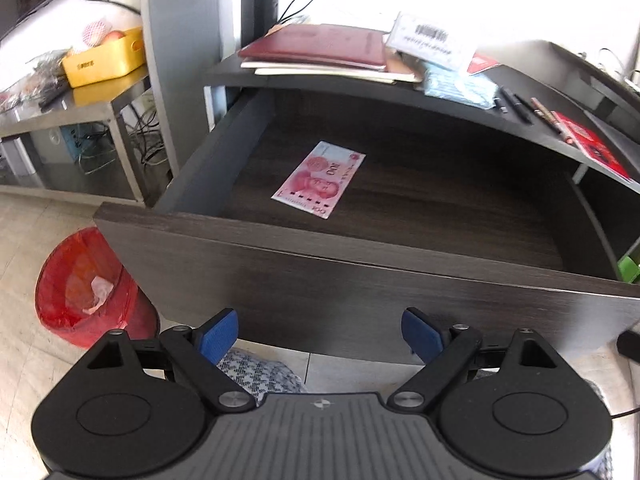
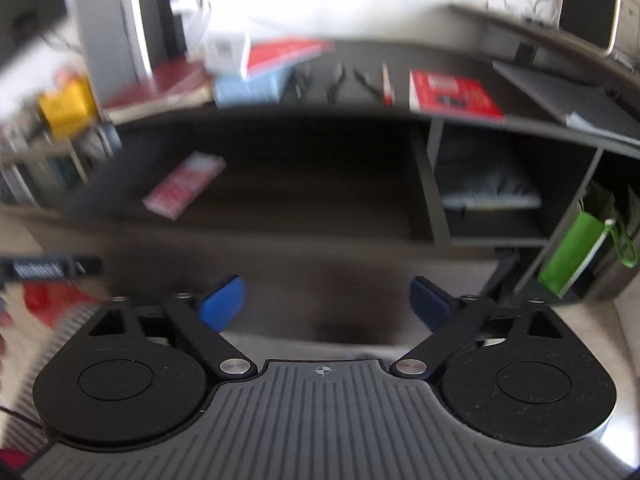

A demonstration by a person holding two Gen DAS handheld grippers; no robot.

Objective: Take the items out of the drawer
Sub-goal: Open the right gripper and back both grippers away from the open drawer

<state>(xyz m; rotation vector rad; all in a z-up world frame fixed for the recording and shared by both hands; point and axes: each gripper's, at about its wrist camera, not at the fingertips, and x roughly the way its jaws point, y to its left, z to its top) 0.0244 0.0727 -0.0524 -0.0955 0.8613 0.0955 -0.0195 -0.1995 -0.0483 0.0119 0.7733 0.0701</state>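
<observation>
dark wood-grain drawer (image 1: 360, 280) pulled out, exposing flat pink 100 banknote (image 1: 320, 178); left gripper (image 1: 320, 332) and right gripper (image 2: 326, 300) wide, empty, short of it.

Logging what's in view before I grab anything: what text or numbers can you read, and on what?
"100": on the pink banknote in the open drawer, printed mid-note and at its near corner.
Barcode and print on the white label on the desk: too small to read.
Red booklet: blurred.
Black tag at the right view's left edge: blurred.

Red bin (image 1: 86, 290), yellow box (image 1: 105, 57)
</observation>
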